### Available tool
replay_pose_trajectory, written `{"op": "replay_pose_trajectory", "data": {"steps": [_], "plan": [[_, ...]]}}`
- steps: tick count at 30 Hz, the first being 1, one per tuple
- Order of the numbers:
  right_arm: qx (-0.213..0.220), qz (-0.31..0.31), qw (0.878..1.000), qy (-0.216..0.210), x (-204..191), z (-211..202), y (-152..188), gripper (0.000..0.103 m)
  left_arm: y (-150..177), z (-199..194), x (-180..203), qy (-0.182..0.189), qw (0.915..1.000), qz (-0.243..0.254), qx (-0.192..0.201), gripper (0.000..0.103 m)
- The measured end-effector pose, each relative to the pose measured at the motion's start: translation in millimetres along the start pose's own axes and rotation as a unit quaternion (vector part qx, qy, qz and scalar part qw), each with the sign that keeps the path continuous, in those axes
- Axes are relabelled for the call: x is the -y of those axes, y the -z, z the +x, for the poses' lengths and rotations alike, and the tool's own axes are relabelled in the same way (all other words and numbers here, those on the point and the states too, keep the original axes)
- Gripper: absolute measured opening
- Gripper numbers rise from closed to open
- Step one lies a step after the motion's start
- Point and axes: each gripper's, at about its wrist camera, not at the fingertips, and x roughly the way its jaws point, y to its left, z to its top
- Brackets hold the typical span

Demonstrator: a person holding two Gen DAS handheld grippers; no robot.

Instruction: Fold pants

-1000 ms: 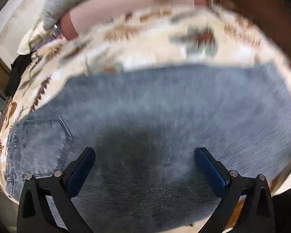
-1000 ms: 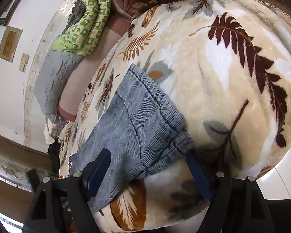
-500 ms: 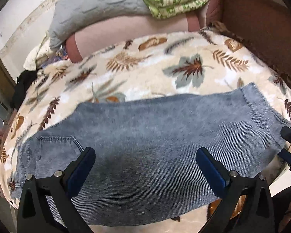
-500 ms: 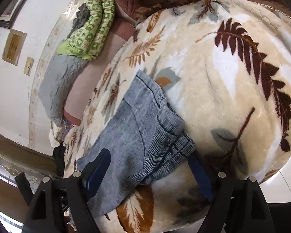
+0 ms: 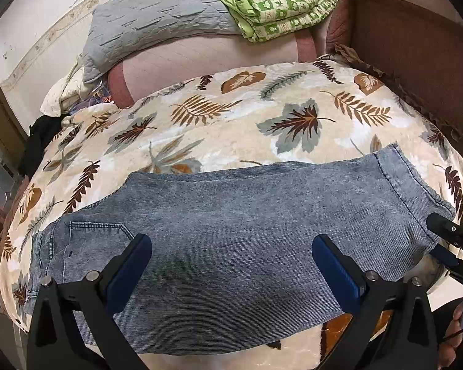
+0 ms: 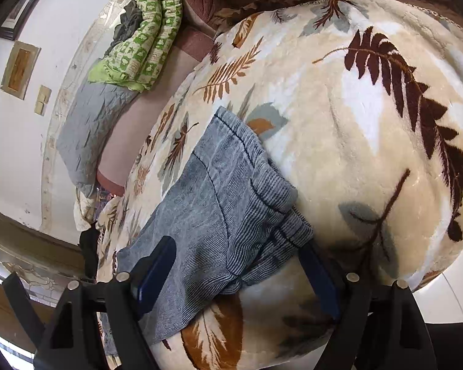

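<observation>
No text I can read, no labels, no brands, no numbers, no signs in either view

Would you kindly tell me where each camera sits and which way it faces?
Left wrist: on the left gripper, angled down over the jeans laid across the leaf blanket; its open fingers show, with the right gripper at the right edge.
Right wrist: on the right gripper, at the jeans' hem end; its open fingers straddle the cuff.
Shared: jeans, blanket, green quilt, grey pillow.

Pants (image 5: pixel 237 231) flat across the blanket (image 5: pixel 231 123), pillow (image 5: pixel 157 27) and folded quilt (image 5: pixel 281 6) behind.
</observation>
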Motion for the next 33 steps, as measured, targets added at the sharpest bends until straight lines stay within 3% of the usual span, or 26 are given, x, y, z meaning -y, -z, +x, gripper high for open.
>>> {"op": "replay_pose_trajectory", "data": {"steps": [16, 20, 24, 26, 30, 33], "plan": [[0.015, -0.021, 1.000, 0.014, -7, -4, 1, 0.084, -2, -1, 4, 0.000, 1.0000, 0.004, -0.002, 0.103], [0.056, -0.017, 0.998, 0.020, -5, -19, -2, 0.084, 2, 7, 1, -0.004, 0.9998, 0.004, -0.018, 0.103], [0.024, 0.013, 1.000, 0.015, 6, -9, -4, 0.084, 10, 21, -7, -0.014, 0.9989, -0.004, -0.044, 0.103], [0.029, 0.022, 0.999, 0.008, 9, -11, -5, 0.084, 14, 26, -13, -0.016, 0.9984, -0.011, -0.054, 0.103], [0.096, -0.017, 0.995, 0.034, -7, -34, -2, 0.084, 17, 29, -17, -0.018, 0.9982, -0.011, -0.056, 0.103], [0.194, -0.079, 0.976, 0.061, -31, -65, 6, 0.084, 17, 30, -17, -0.028, 0.9982, -0.003, -0.053, 0.103]]}}
